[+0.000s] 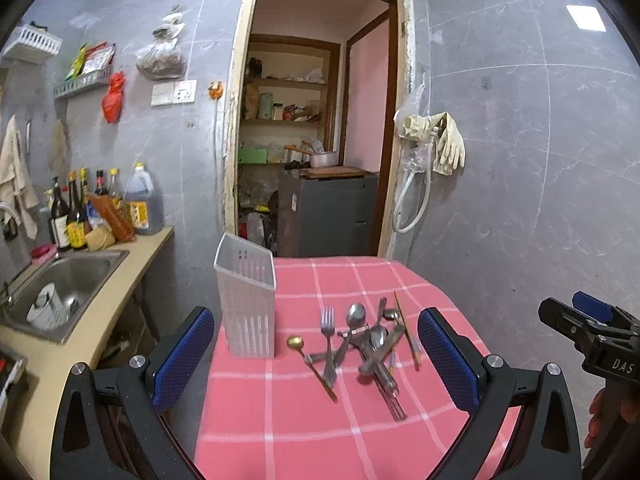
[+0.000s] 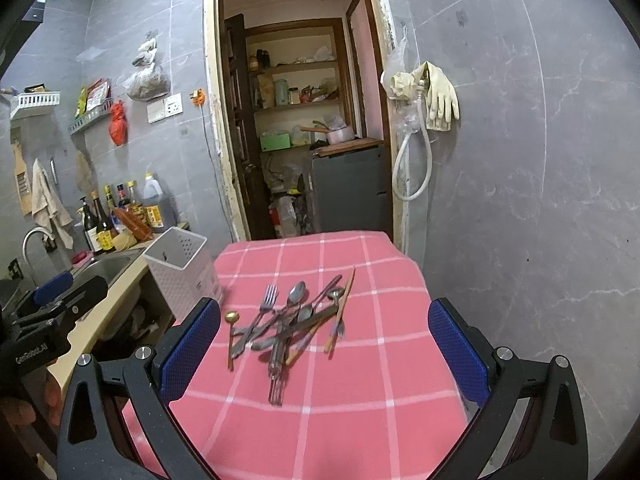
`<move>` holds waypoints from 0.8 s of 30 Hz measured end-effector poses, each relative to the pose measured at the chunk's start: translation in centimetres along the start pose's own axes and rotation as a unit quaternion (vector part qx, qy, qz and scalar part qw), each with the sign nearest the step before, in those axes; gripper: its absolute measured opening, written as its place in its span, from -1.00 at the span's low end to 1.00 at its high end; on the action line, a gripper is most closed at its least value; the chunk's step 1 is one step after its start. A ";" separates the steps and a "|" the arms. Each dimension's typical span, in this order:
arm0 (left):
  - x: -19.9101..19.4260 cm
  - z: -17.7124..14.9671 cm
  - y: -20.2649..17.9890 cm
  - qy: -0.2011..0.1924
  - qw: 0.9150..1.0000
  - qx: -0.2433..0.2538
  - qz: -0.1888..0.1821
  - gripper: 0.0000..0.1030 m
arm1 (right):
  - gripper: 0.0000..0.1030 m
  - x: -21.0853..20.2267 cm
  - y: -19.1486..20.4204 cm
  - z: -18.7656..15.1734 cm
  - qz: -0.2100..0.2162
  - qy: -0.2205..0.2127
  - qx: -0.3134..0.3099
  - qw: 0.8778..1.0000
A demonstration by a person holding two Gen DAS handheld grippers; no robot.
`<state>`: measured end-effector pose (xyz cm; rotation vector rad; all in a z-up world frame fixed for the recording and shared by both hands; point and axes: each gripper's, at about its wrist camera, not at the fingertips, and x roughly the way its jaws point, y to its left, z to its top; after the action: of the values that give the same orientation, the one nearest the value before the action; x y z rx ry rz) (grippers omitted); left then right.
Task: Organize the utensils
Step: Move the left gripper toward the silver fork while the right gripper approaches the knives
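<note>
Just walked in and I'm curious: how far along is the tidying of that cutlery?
Barely started. Nothing looks done: the white holder looks empty, and the cutlery pile lies jumbled on the pink tablecloth. Nothing is in hand: the left tongs and right tongs are open and empty. Every piece is left.

in the utensil pile (image 2: 292,320) you can't count the pieces: the handles cross and cover one another, and motion blur smears them. the white holder (image 2: 180,272) has its base hidden behind your right gripper's (image 2: 324,354) left finger. the tabletop's (image 1: 280,420) near edge runs off the bottom of both views. the shelf jars (image 2: 286,94) are too small to read.
</note>
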<state>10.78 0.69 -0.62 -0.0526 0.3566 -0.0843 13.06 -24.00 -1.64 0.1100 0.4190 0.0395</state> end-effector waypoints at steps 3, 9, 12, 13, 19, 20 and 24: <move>1.3 0.7 0.3 -0.012 1.000 0.012 -0.009 0.99 | 0.98 1.1 0.6 0.7 -0.003 -0.010 -0.001 1.000; 4.1 1.6 0.7 -0.015 0.999 0.022 -0.021 0.99 | 0.98 3.3 1.0 2.2 -0.012 -0.024 0.004 1.000; 5.2 1.7 0.8 -0.016 1.000 0.018 -0.019 0.99 | 0.98 4.2 0.8 2.9 -0.013 -0.028 -0.002 1.000; 5.6 1.6 0.8 -0.016 1.000 0.015 -0.017 0.99 | 0.98 4.6 0.7 3.1 -0.014 -0.028 -0.006 1.000; 7.5 1.1 0.0 -0.018 1.000 0.007 0.006 0.99 | 0.98 7.1 0.1 4.1 -0.002 -0.023 -0.026 0.999; 7.8 1.1 -0.1 -0.017 1.000 0.007 0.010 0.99 | 0.98 7.7 0.0 4.2 0.001 -0.022 -0.029 0.999; 9.1 0.8 -0.7 -0.017 0.999 0.002 0.031 0.99 | 0.98 10.1 -0.4 4.4 0.021 -0.014 -0.033 0.999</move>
<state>19.51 -0.79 -2.95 -0.0386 0.3234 -0.0229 24.11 -24.25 -1.78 0.0551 0.3865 0.0928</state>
